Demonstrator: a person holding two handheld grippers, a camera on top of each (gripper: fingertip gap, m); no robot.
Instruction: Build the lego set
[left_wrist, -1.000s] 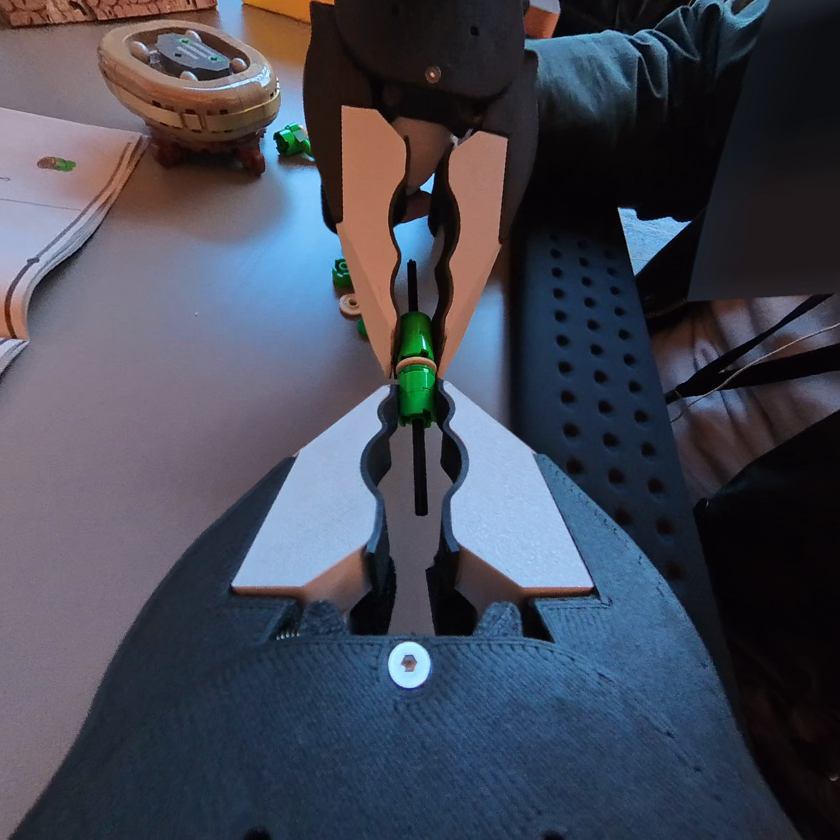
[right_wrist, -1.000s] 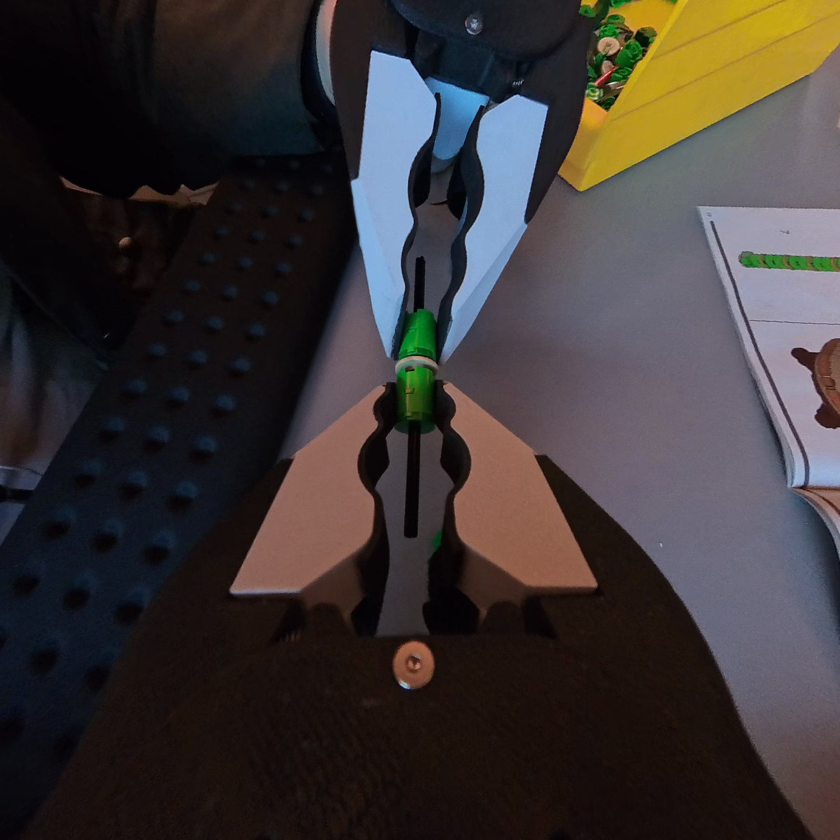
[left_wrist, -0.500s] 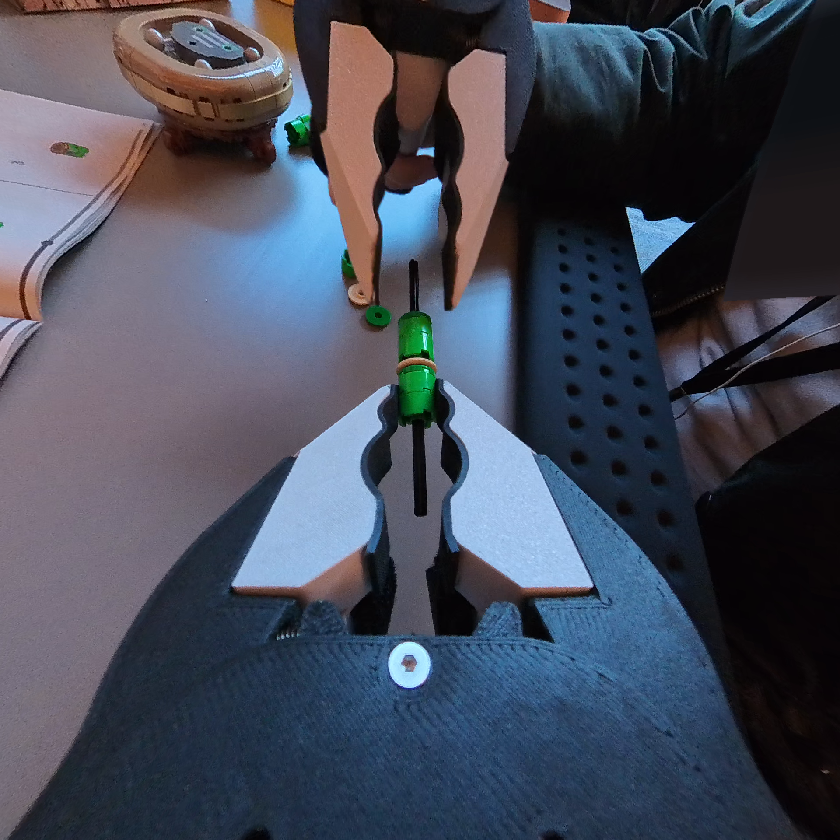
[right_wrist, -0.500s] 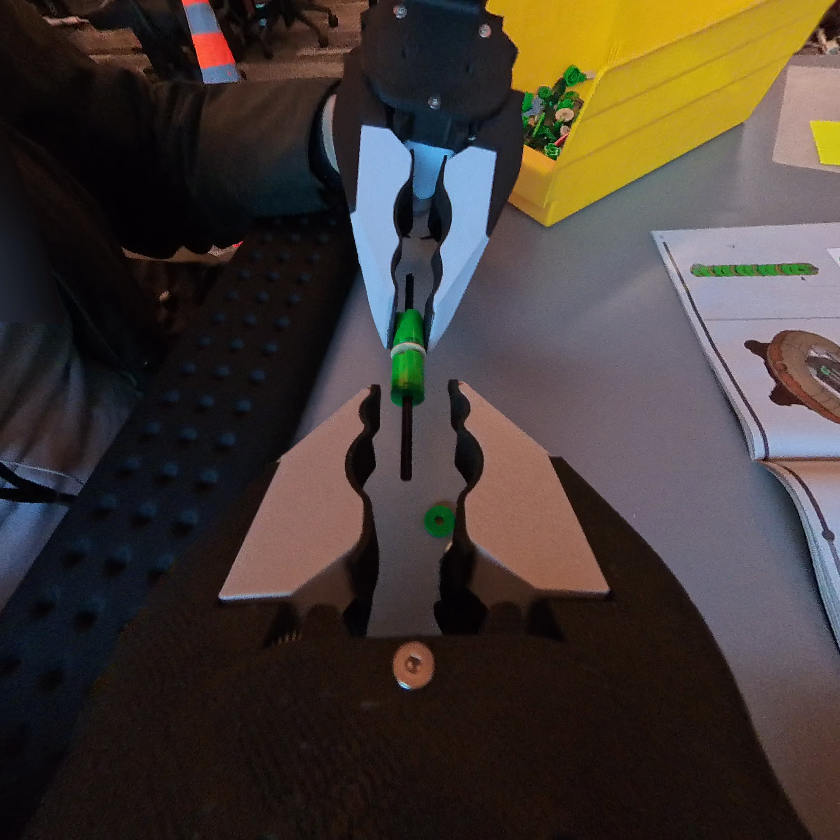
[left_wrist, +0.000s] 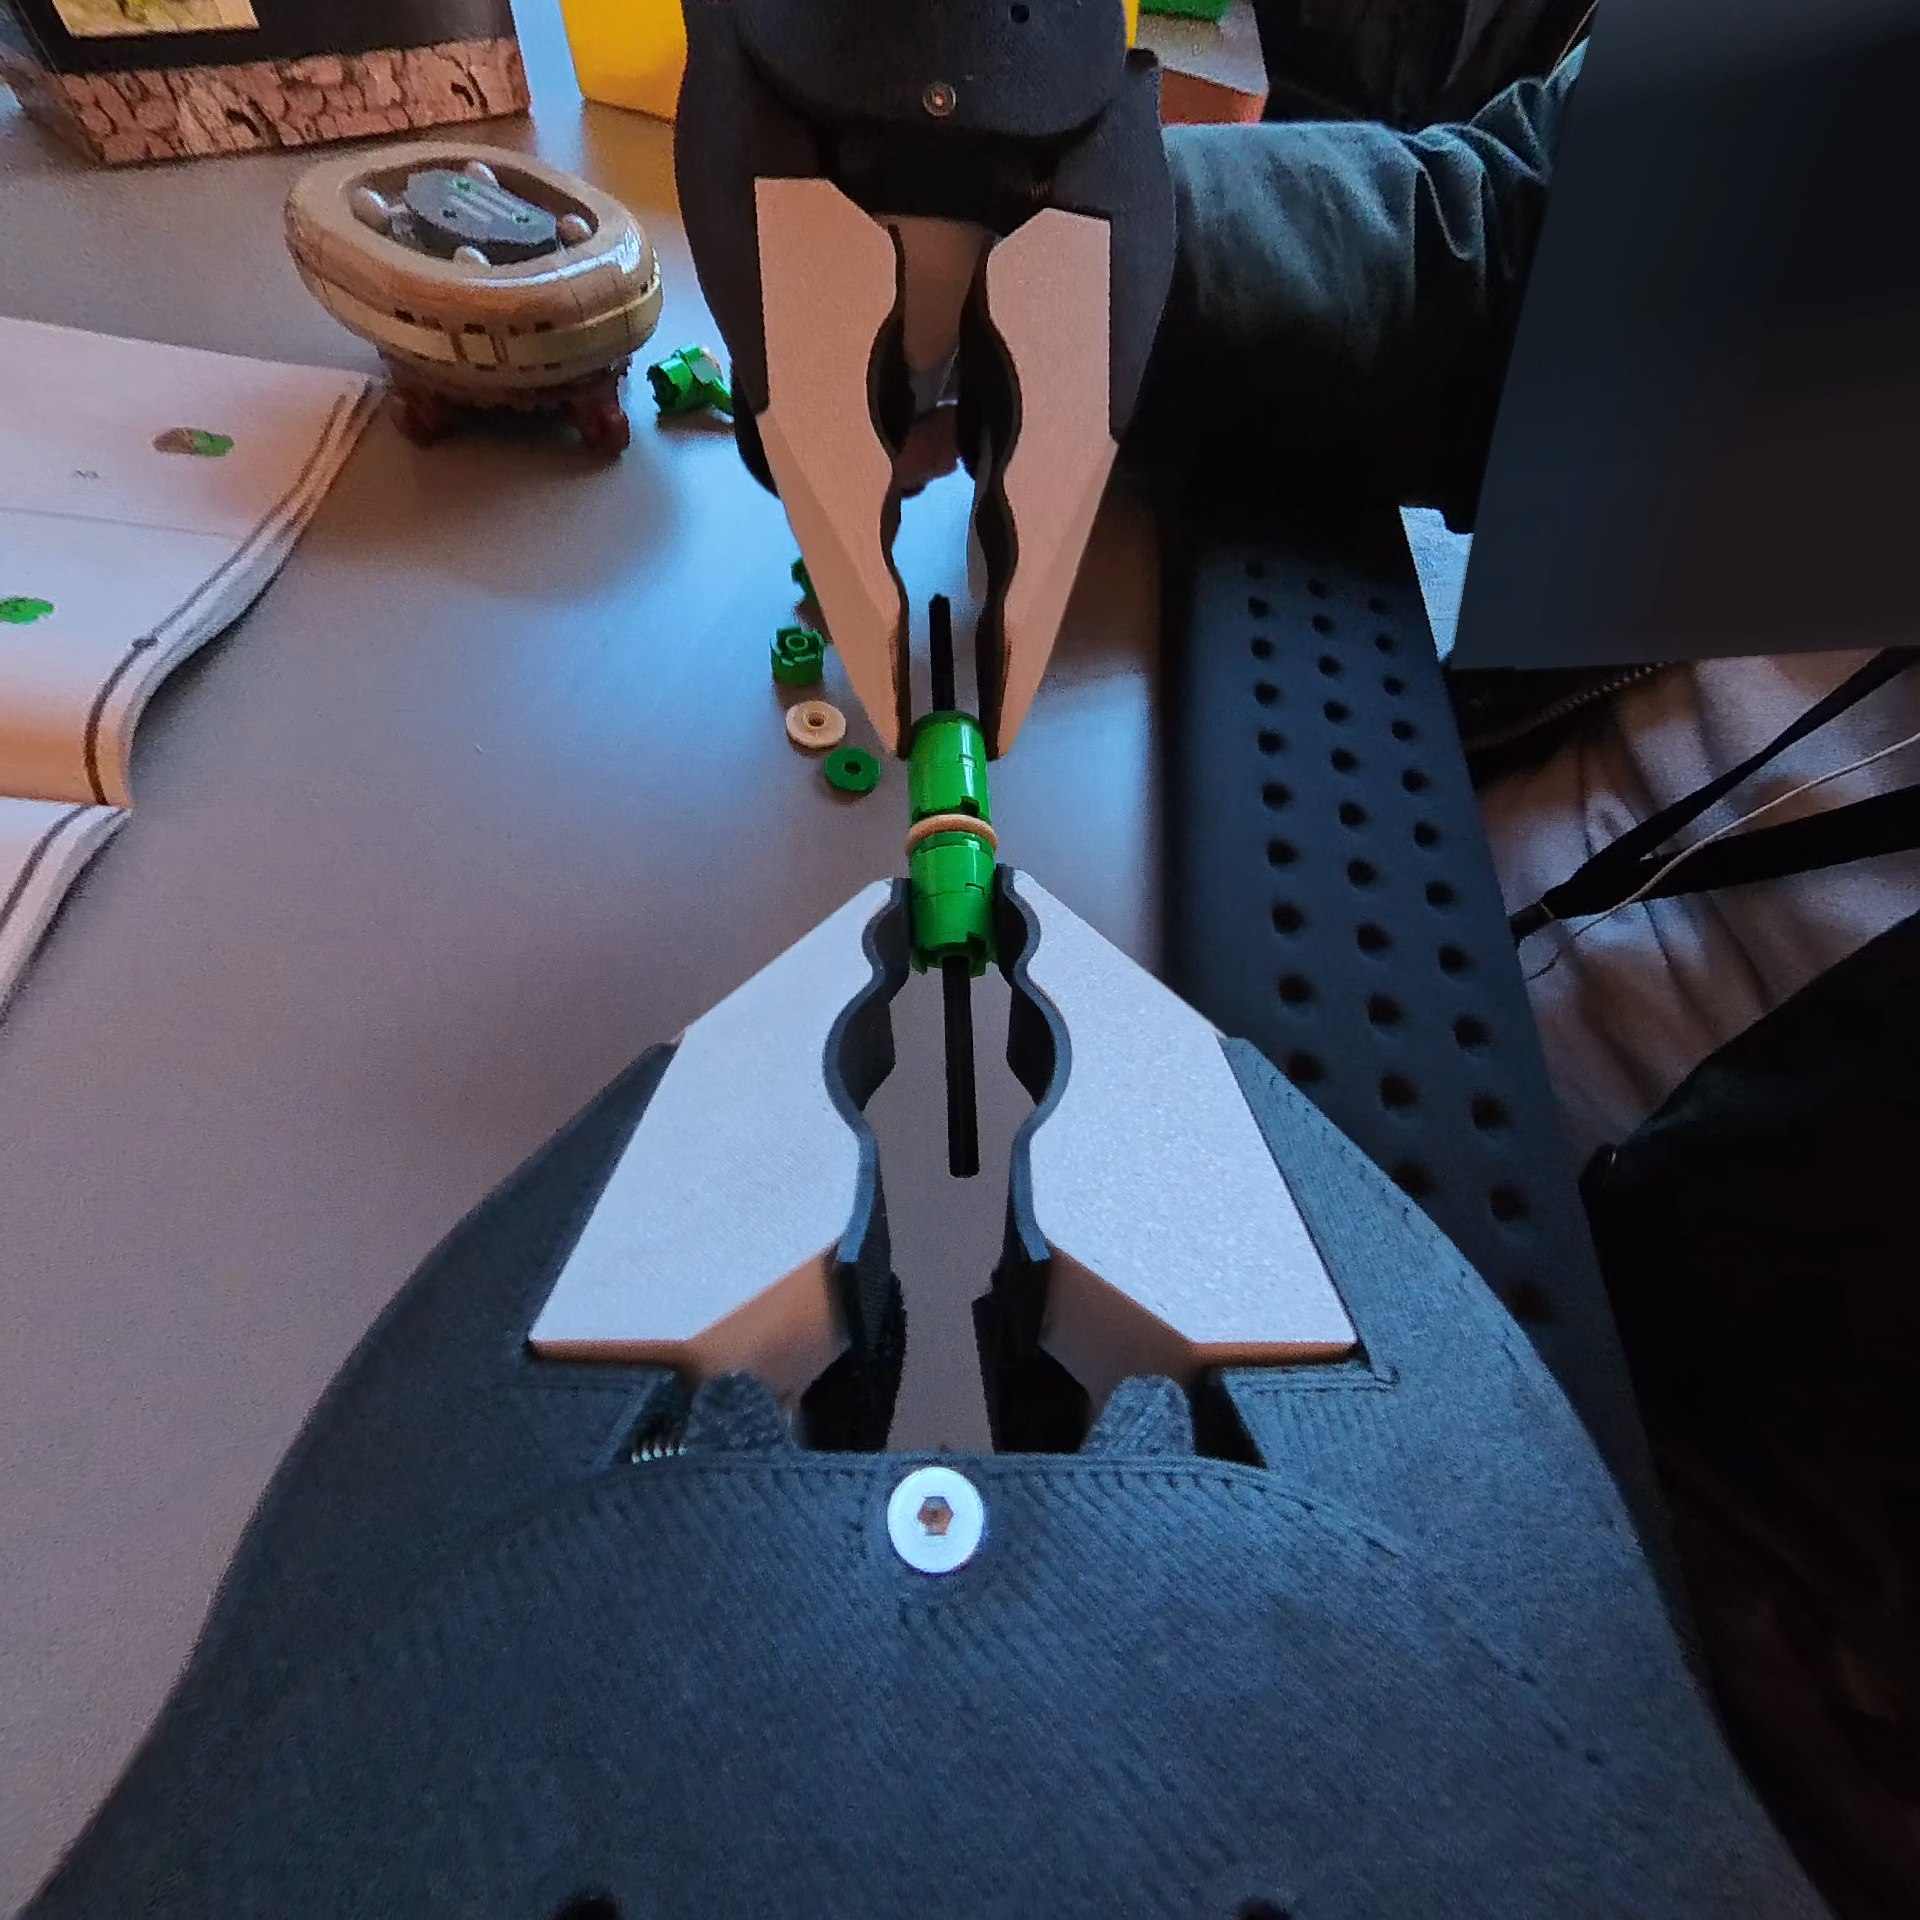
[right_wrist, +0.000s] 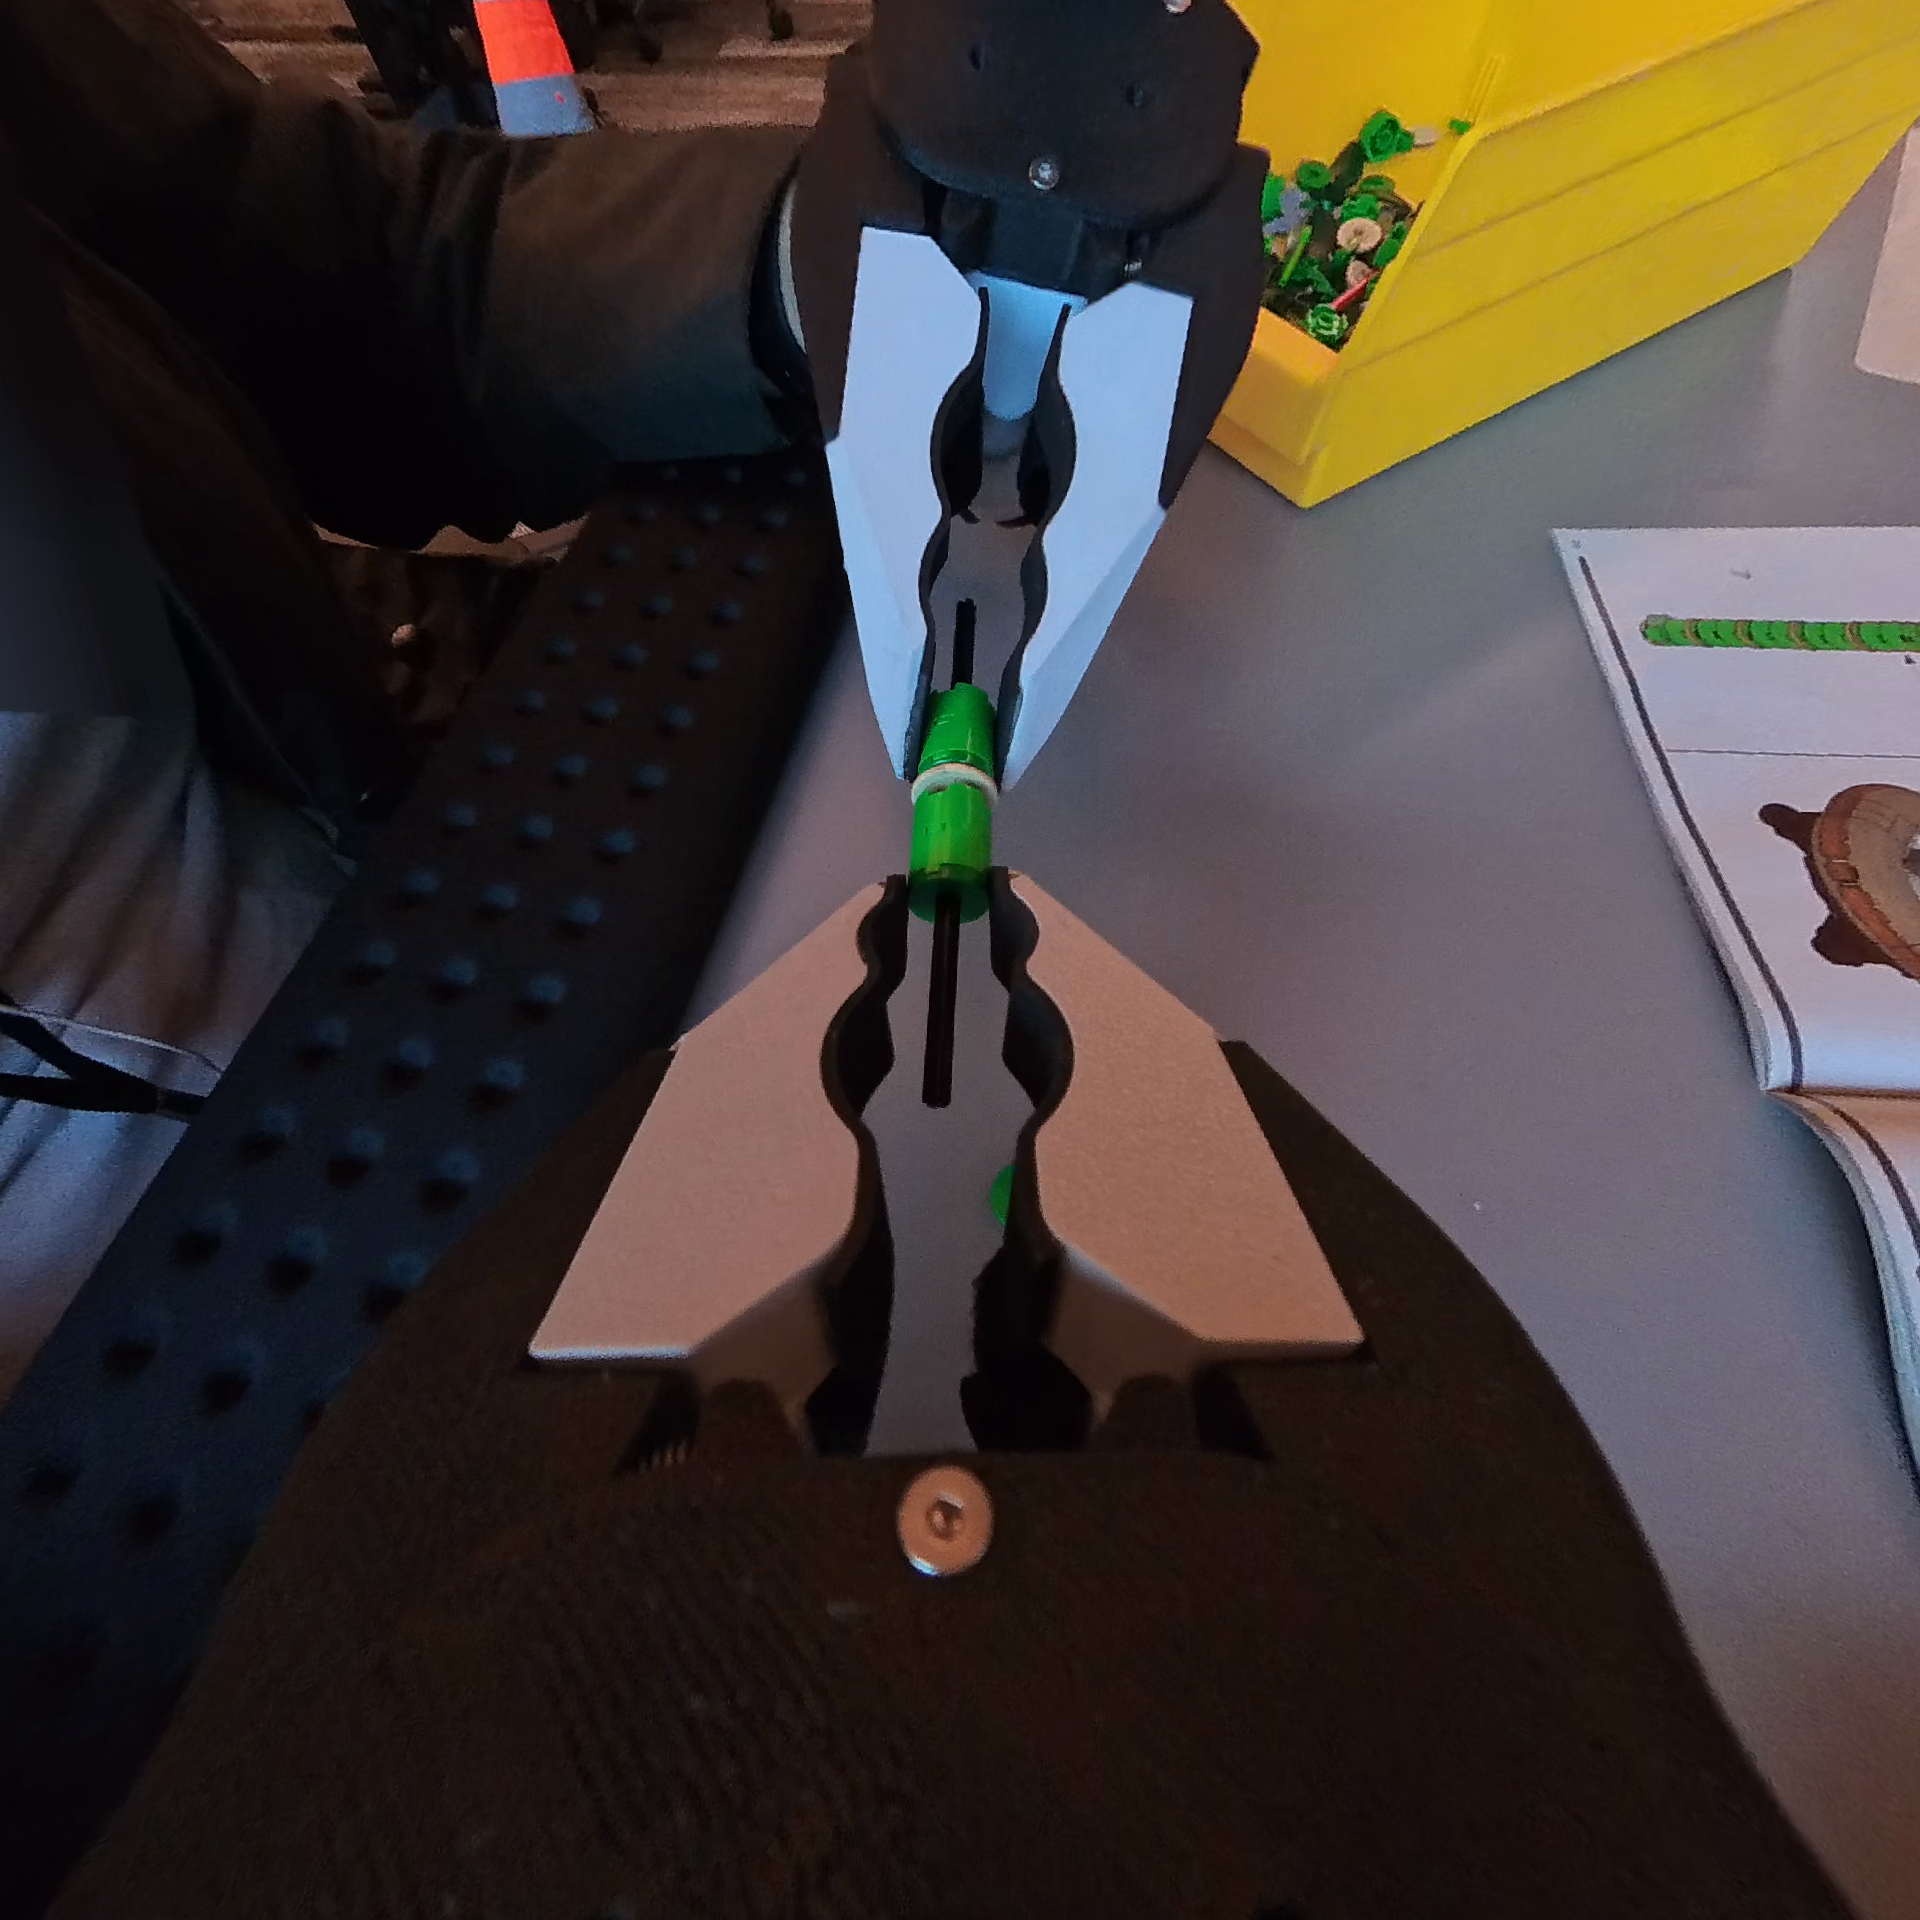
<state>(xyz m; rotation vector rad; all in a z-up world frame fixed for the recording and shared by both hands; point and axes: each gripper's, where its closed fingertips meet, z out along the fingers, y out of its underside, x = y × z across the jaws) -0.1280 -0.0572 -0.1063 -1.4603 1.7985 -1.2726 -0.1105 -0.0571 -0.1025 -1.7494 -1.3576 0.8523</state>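
Right gripper has come back in since half a second ago, when it hung open and clear of the part; its tips now sit at the far end of the green stack, jaws narrowed around it and apparently touching, though a firm clamp can't be confirmed. Left gripper hasn't shifted, jaws clenched on the near green barrel. The stack is two green round barrels with a tan ring between them, threaded on a thin black axle that sticks out both ends; it's held in the air above the desk, spanning between the two grippers, which face each other tip to tip. In the left wrist view loose bits lie on the desk just left of the right gripper's tips: a tan round plate, a flat green round plate, a chunkier green piece. Farther back sits a tan oval lego model on dark feet, another green piece beside it. Open instruction booklet lies at the left edge. Right wrist view shows a yellow bin of mixed pieces behind the left gripper, and a black perforated strip along the desk edge.
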